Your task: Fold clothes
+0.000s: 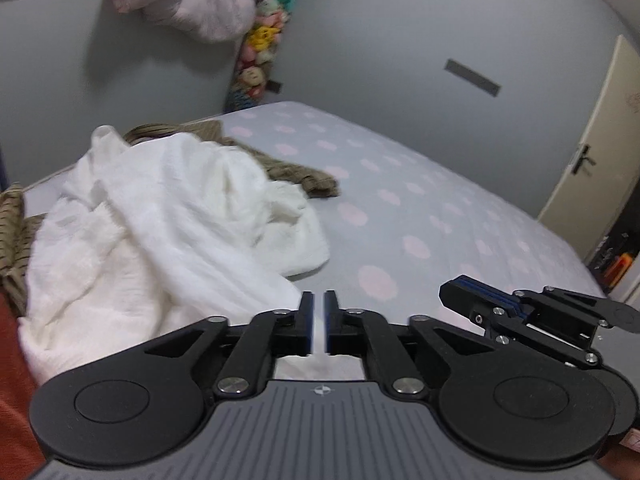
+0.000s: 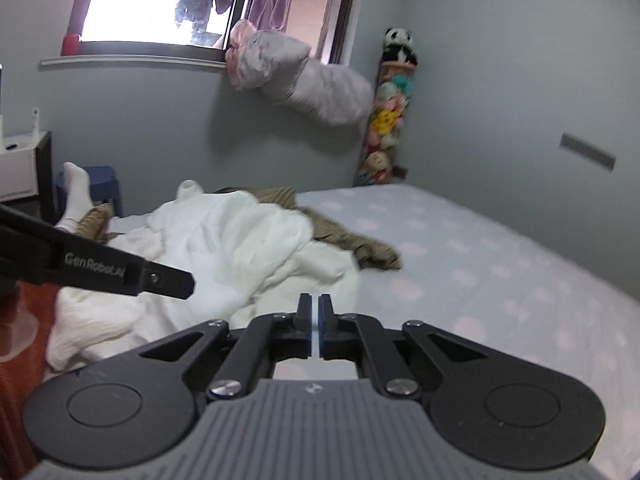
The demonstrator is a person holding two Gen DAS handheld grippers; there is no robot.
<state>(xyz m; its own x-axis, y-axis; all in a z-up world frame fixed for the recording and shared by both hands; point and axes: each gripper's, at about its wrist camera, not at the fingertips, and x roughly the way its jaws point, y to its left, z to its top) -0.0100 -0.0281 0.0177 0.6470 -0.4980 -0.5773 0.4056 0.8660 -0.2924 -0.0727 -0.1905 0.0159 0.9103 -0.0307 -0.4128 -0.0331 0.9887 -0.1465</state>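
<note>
Left gripper (image 1: 319, 300): jaws narrowly parted, nothing between them, poised over the near edge of a crumpled white garment (image 1: 160, 216). Right gripper (image 2: 315, 304): jaws all but closed, empty, just beside the left one. White garment: heaped on the left part of a bed (image 1: 440, 200) with a pink-dotted sheet, lying over a brown striped garment (image 1: 304, 174). Grey wall (image 1: 360, 40) behind; cream door (image 1: 592, 132) at right.

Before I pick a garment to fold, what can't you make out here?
- Brown striped garment: mostly buried under the white garment in both views; shape unknown.
- White garment's near edge: hidden behind the left claw in the left wrist view.
- Orange fabric: cut off by the left edge.
</note>
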